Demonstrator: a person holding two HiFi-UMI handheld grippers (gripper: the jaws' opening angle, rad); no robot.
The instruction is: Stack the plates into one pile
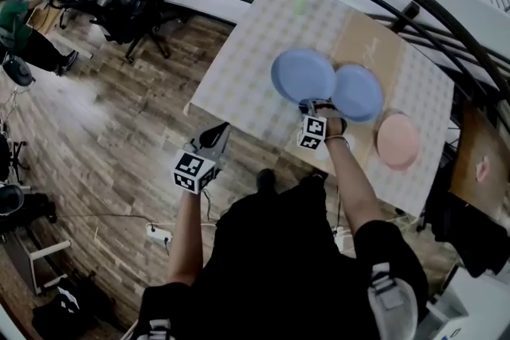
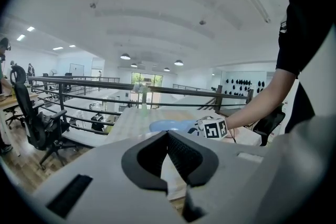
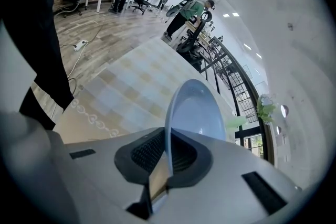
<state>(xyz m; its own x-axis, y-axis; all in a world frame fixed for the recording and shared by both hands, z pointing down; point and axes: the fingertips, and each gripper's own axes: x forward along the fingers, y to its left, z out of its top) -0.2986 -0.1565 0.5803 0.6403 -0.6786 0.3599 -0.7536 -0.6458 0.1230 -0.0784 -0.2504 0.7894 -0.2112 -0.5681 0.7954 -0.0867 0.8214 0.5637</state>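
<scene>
Blue plate (image 1: pixel 303 76) is clamped by its rim in R gripper (image 1: pixel 312 106), beside 2nd blue plate (image 1: pixel 357 91); L gripper (image 1: pixel 217 135) is held clenched, empty, off table (image 1: pixel 239 68).

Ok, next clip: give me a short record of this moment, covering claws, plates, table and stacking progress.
right claw: shut on the rim of a blue plate, which is tilted and off the cloth
left claw: shut, empty, over the floor off the table's near corner
second blue plate: flat on the table, right of the held one
pink plate: flat on the table, apart, further right
stack: none yet; no plate lies on another
other: vase with flowers at the far edge
</scene>
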